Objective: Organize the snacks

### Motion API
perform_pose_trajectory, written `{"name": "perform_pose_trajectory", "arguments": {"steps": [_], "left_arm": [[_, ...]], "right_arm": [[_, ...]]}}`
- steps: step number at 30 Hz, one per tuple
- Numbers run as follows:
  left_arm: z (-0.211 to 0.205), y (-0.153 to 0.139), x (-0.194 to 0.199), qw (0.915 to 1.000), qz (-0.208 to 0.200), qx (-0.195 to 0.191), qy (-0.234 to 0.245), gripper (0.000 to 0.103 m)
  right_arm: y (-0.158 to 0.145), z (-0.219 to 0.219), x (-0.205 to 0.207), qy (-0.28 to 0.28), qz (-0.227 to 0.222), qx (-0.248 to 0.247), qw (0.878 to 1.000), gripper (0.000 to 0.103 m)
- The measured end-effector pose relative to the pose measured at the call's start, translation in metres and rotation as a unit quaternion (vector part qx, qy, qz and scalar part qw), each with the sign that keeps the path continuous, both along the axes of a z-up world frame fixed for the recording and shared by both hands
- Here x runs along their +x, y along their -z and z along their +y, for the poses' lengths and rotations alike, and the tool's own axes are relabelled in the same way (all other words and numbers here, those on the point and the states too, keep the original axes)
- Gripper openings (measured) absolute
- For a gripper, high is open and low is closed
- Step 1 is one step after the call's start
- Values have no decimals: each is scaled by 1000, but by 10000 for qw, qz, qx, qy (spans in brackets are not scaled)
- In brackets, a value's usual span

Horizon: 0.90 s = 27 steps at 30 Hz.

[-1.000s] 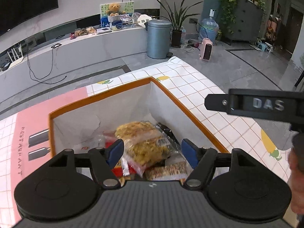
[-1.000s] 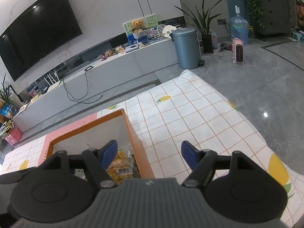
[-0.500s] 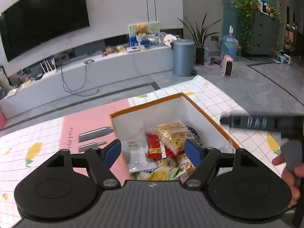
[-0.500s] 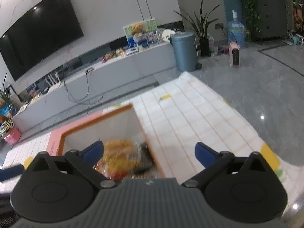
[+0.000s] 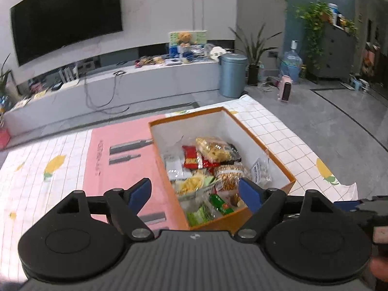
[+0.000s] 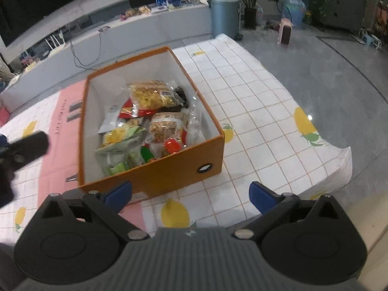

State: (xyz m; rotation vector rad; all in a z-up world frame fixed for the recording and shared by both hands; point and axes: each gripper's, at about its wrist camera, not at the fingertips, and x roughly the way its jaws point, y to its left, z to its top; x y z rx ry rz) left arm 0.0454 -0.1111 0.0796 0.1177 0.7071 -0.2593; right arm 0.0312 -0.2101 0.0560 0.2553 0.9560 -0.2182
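Left gripper (image 5: 195,192): fingers spread wide with nothing between them, hovering above the near end of the box.
Right gripper (image 6: 190,195): fingers spread wide, nothing held, raised in front of the box's near wall.
Orange box (image 6: 155,173): stands on the checked tablecloth (image 6: 254,111), at 12 o'clock from the right gripper.
Snacks (image 6: 148,126): a heap of packets inside the box, a yellow noodle bag (image 5: 213,149) toward the far end, green packets (image 5: 198,212) at the near end.
Only in the right view: the box's outer near wall with its round grommet (image 6: 205,168); the left gripper's finger at 9 o'clock.
Only in the left view: the television (image 5: 65,15) in full at 11 o'clock; the right gripper's finger at 3 o'clock.
Both views: grey bin (image 5: 232,75) and pink heater (image 5: 286,91) on the floor beyond the table.
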Motion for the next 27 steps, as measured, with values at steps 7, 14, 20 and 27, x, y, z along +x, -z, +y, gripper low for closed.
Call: {"name": "perform_pose_trajectory", "arguments": {"steps": [7,14,20,27], "left_arm": [[9,3,-14,9992,253,-128,-283,93],[15,8,-23,9971,488,-192,-552,89],[9,9,-28,9973,556,-70,-467,86],[3,7,-35,9983,468,-12,-337,86]], "right_arm": [[-20,22,-19,-249,-218,-252,9991,100],[-20,28,-26,-294,-207,-361,9987,100],[-20,27,-34,-322,-180,-524,9979,100],[-21,21,-40,-393,-221,-524,9976,100]]}}
